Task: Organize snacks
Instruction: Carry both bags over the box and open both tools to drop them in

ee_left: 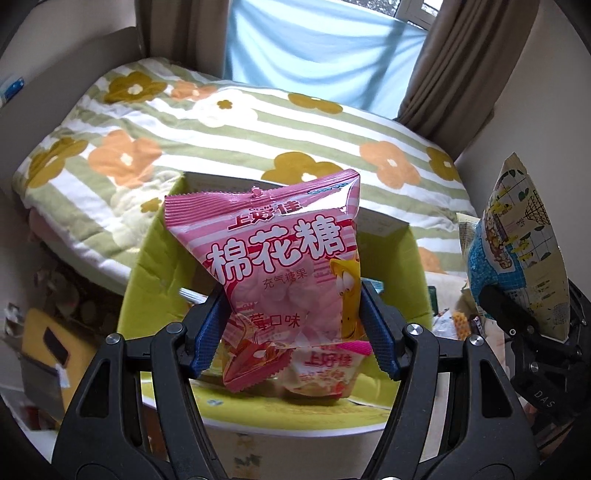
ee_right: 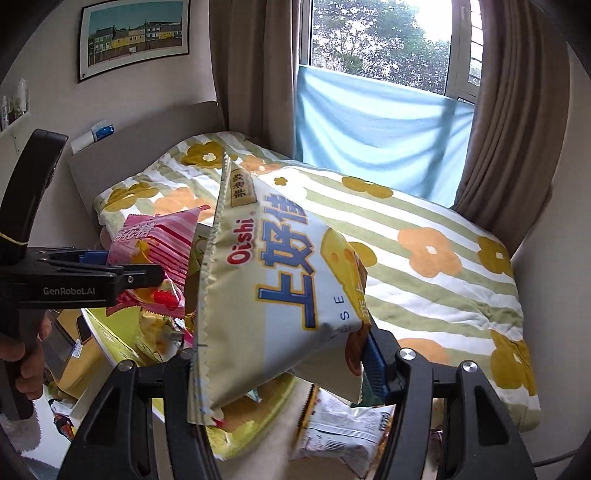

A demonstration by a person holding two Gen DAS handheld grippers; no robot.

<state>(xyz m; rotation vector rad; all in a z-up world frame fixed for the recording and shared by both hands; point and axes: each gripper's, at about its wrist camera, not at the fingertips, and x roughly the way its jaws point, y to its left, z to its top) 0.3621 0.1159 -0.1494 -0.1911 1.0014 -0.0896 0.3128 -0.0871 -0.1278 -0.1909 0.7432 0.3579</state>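
The left hand-held gripper [ee_left: 295,328] pinched a pink marshmallow bag [ee_left: 280,258] above the green box [ee_left: 155,258]; the right hand-held gripper [ee_right: 280,373] pinched a cheese snack bag [ee_right: 273,280]. Both looked light, puffy, slippery, best held by the lower body.

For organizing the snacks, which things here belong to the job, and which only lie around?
Belong to the job:
- pink marshmallow bag, held in the left gripper
- Oishi cheese snack bag, held in the right gripper
- green box
- loose snack packet below

Only lying around:
- flowered quilt
- curtains
- framed picture
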